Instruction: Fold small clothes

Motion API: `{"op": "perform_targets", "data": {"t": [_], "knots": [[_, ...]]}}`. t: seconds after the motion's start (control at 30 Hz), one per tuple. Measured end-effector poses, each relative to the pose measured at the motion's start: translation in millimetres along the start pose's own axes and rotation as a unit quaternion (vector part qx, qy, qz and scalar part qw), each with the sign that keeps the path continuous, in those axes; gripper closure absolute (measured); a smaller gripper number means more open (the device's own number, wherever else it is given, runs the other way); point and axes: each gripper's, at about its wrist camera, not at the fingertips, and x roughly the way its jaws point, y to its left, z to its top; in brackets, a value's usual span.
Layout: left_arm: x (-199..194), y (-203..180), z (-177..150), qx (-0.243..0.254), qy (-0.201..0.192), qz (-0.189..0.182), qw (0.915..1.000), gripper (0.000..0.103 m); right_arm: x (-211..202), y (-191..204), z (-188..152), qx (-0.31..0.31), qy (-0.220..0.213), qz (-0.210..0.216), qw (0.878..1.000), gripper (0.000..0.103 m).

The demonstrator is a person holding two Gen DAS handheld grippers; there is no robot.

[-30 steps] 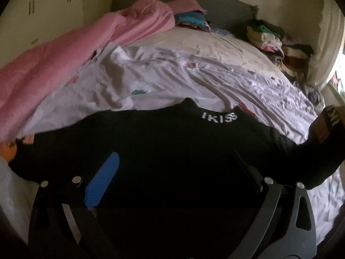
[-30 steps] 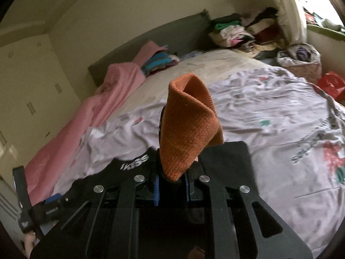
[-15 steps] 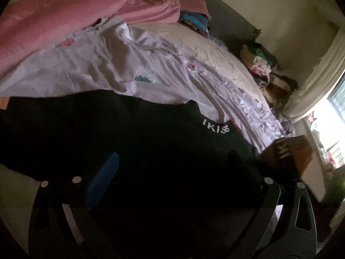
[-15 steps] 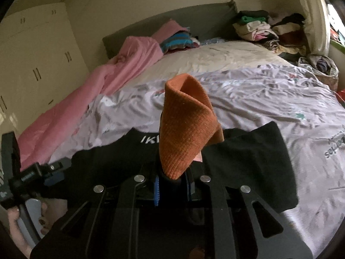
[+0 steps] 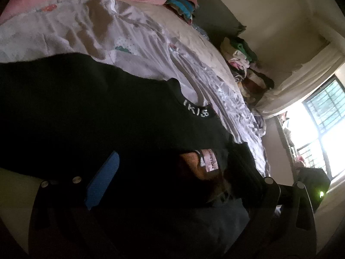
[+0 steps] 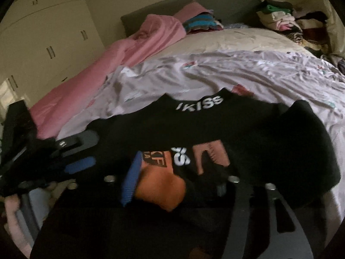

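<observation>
One black sweater [image 6: 215,125], spread flat on the bed [image 6: 248,75], orange cuff [image 6: 161,183] folded onto its front between the parted jaws of the right gripper [image 6: 179,183]. Left gripper [image 5: 179,179] low over the same sweater [image 5: 97,112], jaws wide, gripping nothing. One pink blanket [image 6: 97,69] along the bed's far side.

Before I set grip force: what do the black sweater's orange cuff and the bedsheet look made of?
Orange cuff: looks like a soft knit, matte and thick, though blurred here. Black sweater: matte, likely a knit too. Bedsheet: thin woven cloth, likely cotton, with sharp fine creases and a slight sheen.
</observation>
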Motion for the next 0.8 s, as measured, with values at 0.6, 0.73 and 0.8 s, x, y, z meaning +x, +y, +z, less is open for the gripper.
{"op": "perform_targets", "data": {"t": [0.6,0.73,0.8], "knots": [[77,-45,-24,0.074,0.08,0.069,0.9916,0.07,-95,-80,-18,0.056,-0.051,-0.072,0.995,0.034],[76,-53,-22,0.103,0.073,0.053,0.9906,0.094,-104,-96,-22,0.071,-0.054,-0.087,0.992,0.033],[66,-63,-18,0.126,0.053,0.048,0.9894,0.096,-106,-102,-24,0.078,-0.052,-0.095,0.991,0.033]]}}
